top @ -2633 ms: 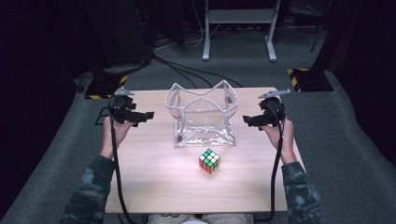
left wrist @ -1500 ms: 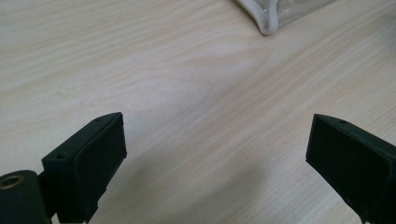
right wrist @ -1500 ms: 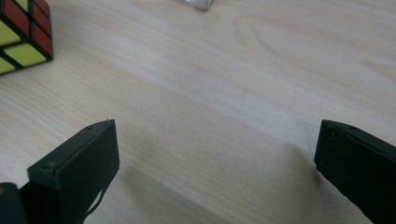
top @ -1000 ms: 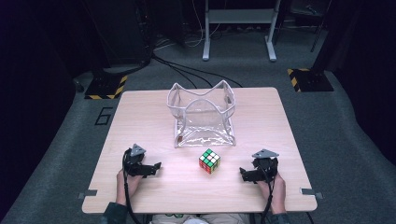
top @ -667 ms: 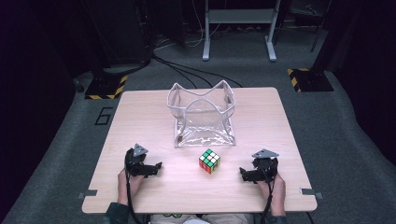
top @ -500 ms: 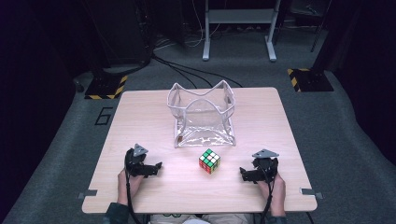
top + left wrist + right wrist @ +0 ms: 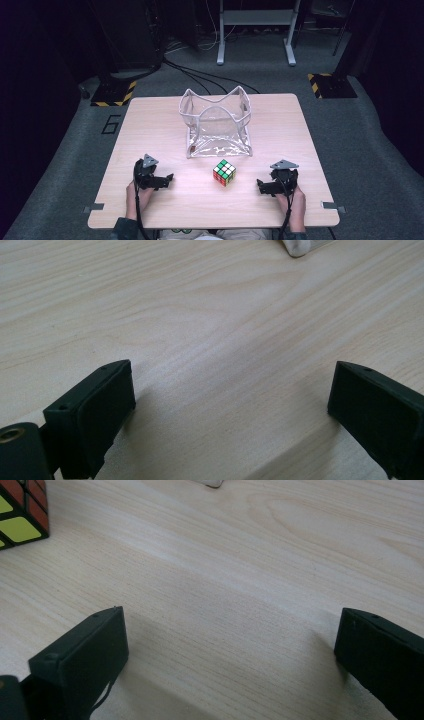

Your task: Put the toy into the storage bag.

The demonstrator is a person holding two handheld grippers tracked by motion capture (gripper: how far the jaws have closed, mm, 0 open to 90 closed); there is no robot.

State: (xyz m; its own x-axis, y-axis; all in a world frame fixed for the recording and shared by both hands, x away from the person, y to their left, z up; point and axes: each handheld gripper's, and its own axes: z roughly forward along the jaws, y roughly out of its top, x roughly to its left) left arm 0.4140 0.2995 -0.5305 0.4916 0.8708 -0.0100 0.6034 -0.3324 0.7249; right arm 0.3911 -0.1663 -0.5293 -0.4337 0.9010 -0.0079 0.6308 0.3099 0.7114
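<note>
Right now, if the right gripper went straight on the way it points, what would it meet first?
Probably bare table. The right gripper is open; the cube sits off to the left of its line, and the clear bag's corner lies farther ahead. Depth is hard to judge.

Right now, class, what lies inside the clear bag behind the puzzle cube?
Through the clear bag only its own creased plastic and the wooden table beneath it show; nothing seems to lie inside. The puzzle cube sits outside, in front of it.
</note>
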